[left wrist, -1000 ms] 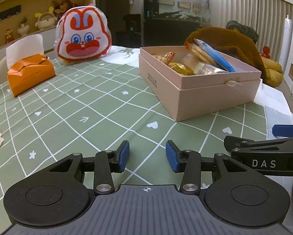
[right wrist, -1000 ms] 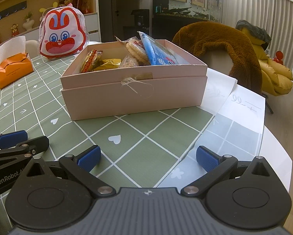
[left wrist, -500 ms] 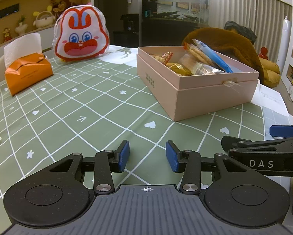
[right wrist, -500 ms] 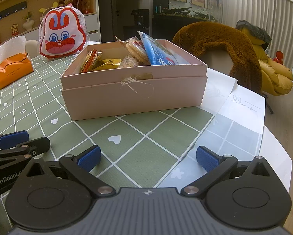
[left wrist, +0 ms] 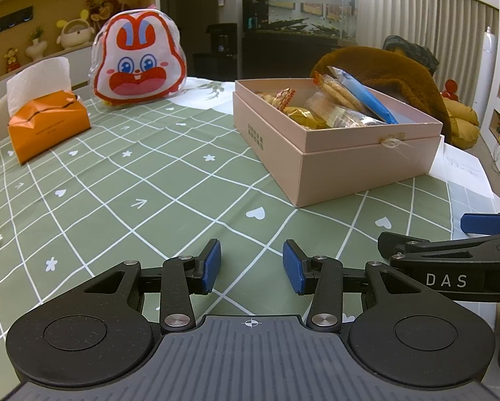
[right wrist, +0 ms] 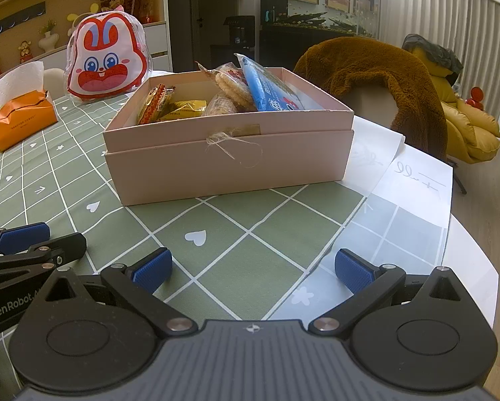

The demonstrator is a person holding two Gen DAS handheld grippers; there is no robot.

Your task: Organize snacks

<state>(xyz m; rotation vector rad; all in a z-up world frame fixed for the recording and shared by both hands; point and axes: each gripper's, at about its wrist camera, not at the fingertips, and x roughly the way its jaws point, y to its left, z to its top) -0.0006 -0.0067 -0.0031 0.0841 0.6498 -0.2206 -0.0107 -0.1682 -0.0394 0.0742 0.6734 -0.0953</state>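
Pink box of snacks on the green checked table, both hand-held grippers empty.

The pink box (right wrist: 229, 163) sits open on the table (left wrist: 123, 193), holding a blue packet (right wrist: 266, 87), round crackers (right wrist: 233, 87), a yellow-wrapped snack (right wrist: 186, 107) and a red-striped one (right wrist: 154, 103). The left hand-held gripper (left wrist: 251, 264) stands partly open over the cloth; the right hand-held gripper (right wrist: 251, 269) gapes wide, short of the box.

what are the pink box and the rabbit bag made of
Pink box: looks like matte cardboard, with crisp straight edges and no shine. Rabbit bag: probably glossy clear plastic with a printed face, since its edges look see-through and catch highlights.
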